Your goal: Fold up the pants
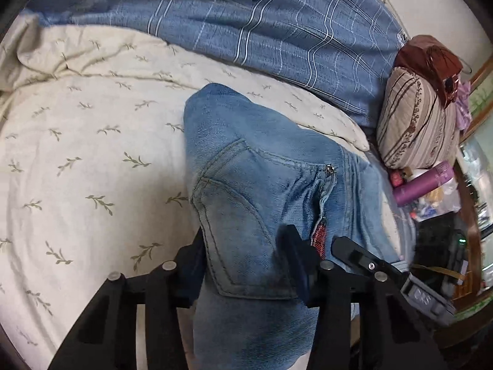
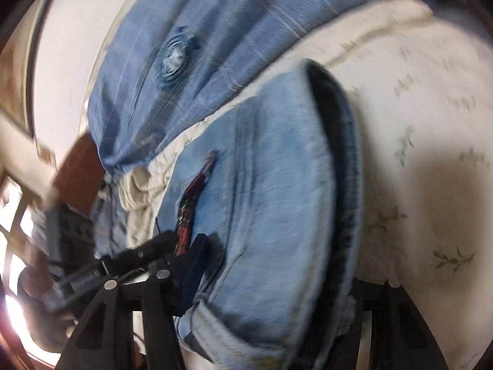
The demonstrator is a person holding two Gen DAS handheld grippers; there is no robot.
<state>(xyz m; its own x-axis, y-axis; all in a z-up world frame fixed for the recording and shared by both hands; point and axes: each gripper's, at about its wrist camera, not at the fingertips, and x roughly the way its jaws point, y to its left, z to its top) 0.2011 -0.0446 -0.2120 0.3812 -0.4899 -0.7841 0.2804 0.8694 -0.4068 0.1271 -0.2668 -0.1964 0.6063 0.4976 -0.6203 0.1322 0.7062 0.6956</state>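
Note:
Light blue jeans [image 1: 246, 169] lie bunched on the bed, back pocket up, with a red patch [image 1: 320, 234] by the zip. My left gripper [image 1: 243, 246] is shut on the jeans, its fingers [image 1: 194, 256] pressed into the cloth on either side of the pocket. Just to its right is the right gripper [image 1: 354, 252]. The right wrist view is blurred. There the folded jeans [image 2: 277, 154] fill the gap of my right gripper [image 2: 274, 262], which is shut on the thick bundle. Its right finger is hidden behind the denim.
The bed has a cream leaf-print sheet [image 1: 92, 154]. A blue plaid quilt [image 1: 277, 30] lies along the far side. At the right stand a striped pillow [image 1: 416, 123], a brown bag [image 1: 431, 58], a purple bottle [image 1: 425, 185] and cluttered small things.

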